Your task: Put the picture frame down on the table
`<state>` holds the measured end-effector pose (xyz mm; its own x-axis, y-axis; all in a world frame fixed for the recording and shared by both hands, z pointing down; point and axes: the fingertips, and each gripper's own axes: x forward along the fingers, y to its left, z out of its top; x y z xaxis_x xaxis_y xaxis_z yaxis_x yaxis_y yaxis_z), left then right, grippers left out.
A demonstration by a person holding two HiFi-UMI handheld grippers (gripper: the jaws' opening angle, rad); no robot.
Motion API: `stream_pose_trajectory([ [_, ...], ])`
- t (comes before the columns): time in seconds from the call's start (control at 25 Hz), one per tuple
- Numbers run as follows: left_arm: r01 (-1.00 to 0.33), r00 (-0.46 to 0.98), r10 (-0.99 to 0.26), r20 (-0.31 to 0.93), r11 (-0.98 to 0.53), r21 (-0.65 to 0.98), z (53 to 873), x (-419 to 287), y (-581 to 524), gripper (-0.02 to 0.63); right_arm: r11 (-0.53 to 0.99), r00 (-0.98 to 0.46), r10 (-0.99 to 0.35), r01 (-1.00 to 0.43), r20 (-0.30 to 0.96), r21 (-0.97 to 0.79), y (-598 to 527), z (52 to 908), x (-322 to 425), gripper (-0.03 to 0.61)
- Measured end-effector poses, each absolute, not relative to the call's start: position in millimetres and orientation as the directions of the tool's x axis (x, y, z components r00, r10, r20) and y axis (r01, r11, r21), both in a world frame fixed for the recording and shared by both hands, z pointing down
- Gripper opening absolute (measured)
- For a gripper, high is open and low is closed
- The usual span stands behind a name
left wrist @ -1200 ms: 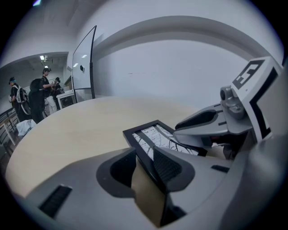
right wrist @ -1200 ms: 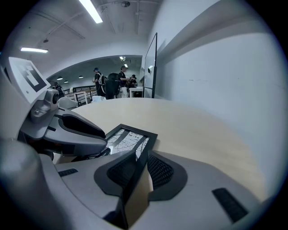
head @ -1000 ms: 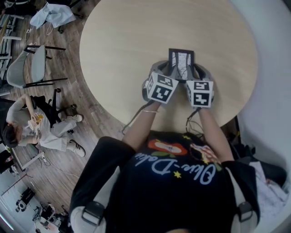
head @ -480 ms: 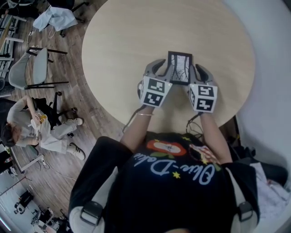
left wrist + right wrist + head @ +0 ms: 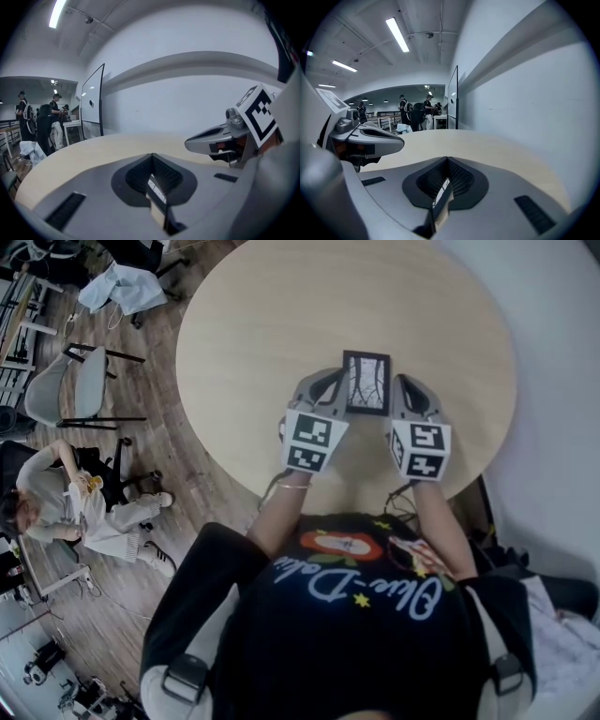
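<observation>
The picture frame [image 5: 366,383] is black-edged with a pale print and lies face up over the round wooden table [image 5: 262,324], held by its two side edges. My left gripper [image 5: 330,385] is shut on its left edge and my right gripper [image 5: 405,388] on its right edge. In the left gripper view the frame's thin edge [image 5: 157,199] sits pinched between the jaws of the left gripper [image 5: 152,159], with the right gripper [image 5: 220,140] opposite. The right gripper view shows the frame's edge [image 5: 440,199] clamped in the right gripper [image 5: 447,163]. Whether the frame touches the table I cannot tell.
The table's near edge [image 5: 281,486] runs just under my wrists. Grey chairs [image 5: 66,390] and a seated person [image 5: 66,507] are on the wooden floor at the left. A white wall [image 5: 562,381] curves round the right. Several people [image 5: 415,115] stand far off.
Both grippers have eased back toward me with the frame, which now lies flatter and more face up. The two grippers stand a little further apart.
</observation>
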<state>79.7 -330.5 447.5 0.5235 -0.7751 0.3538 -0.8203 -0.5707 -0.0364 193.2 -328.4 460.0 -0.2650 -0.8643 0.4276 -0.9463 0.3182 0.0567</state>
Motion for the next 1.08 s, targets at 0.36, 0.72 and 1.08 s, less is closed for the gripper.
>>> stream_pose_trajectory([
  [0.36, -0.829, 0.515, -0.794, 0.323, -0.557, -0.047, 427.6, 81.6, -318.1, 0.001, 0.345, -0.295, -0.873, -0.936, 0.387, 0.066, -317.1, 435.8, 186.7, -0.002],
  [0.72, -0.842, 0.497, -0.804, 0.328, -0.537, -0.04, 426.1, 79.3, -313.2, 0.001, 0.354, -0.307, -0.873, -0.933, 0.378, 0.059, -312.5, 427.6, 188.7, -0.002],
  [1.08, -0.842, 0.496, -0.8, 0.336, -0.538, -0.037, 429.7, 75.7, -308.7, 0.001, 0.355, -0.305, -0.872, -0.932, 0.382, 0.066, -309.7, 428.1, 186.0, -0.002],
])
